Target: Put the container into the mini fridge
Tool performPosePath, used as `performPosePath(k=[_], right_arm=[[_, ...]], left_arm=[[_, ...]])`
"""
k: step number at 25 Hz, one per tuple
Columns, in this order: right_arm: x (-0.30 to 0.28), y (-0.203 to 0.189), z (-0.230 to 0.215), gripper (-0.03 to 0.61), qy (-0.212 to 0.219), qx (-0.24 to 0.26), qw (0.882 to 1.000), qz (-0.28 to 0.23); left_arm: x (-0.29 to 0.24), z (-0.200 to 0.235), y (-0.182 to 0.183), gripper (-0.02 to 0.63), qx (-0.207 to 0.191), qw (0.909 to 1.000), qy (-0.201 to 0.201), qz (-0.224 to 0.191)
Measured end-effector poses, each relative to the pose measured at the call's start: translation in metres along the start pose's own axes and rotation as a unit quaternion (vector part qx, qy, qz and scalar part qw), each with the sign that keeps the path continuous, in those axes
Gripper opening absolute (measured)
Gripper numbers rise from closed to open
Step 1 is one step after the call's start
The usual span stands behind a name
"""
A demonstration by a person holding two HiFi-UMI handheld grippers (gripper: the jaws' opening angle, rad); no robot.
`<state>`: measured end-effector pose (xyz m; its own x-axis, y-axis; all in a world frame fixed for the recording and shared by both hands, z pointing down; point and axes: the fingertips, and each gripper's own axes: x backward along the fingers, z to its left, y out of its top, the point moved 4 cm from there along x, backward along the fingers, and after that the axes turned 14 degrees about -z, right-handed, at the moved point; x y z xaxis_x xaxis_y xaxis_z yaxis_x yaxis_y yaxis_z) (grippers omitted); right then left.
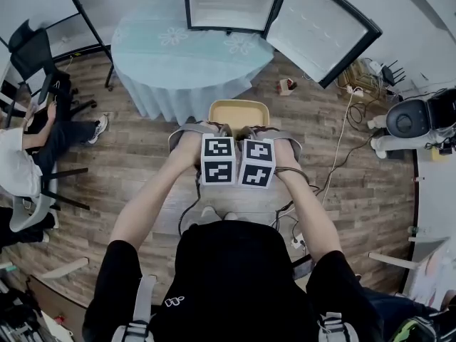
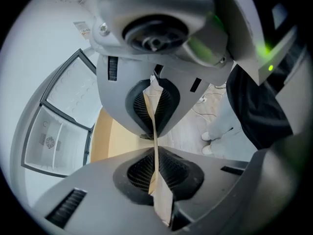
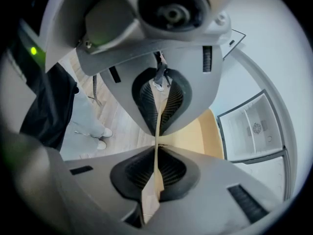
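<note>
A tan, shallow container (image 1: 239, 114) is held in the air in front of the person, above the wood floor. My left gripper (image 1: 214, 130) is shut on its near rim at the left, and my right gripper (image 1: 251, 131) is shut on the rim at the right. In the left gripper view the thin tan rim (image 2: 155, 146) runs pinched between the ribbed pads; the right gripper view shows the same rim (image 3: 156, 146) clamped between its pads. The mini fridge (image 1: 231, 4) stands open on the round table, its door (image 1: 320, 28) swung out to the right.
A round table with a pale blue cloth (image 1: 189, 55) lies between the person and the fridge. A seated person (image 1: 32, 141) and chairs are at the left. Cables (image 1: 342, 155), a small red object (image 1: 287, 86) and a dark stool (image 1: 406, 120) are on the floor at the right.
</note>
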<state>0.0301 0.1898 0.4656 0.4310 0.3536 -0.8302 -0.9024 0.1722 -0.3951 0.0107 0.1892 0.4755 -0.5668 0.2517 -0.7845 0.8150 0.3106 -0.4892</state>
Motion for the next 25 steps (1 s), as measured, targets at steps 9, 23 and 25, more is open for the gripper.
performPosePath(k=[9,23,25], right_arm=[[-0.008,0.010,0.000,0.009,-0.005,-0.003,1.000,-0.004],[-0.023,0.035,-0.006,0.009,-0.013,-0.001,1.000,0.004],[-0.025,0.041,-0.009,0.009,-0.020,-0.001,1.000,0.005]], left_arm=[[0.005,-0.001,-0.011,0.023,-0.001,1.0000,0.002,0.001],[0.020,0.001,-0.038,0.023,-0.014,0.9998,0.011,-0.002],[0.024,0.004,-0.042,0.023,-0.018,0.9997,0.017,-0.002]])
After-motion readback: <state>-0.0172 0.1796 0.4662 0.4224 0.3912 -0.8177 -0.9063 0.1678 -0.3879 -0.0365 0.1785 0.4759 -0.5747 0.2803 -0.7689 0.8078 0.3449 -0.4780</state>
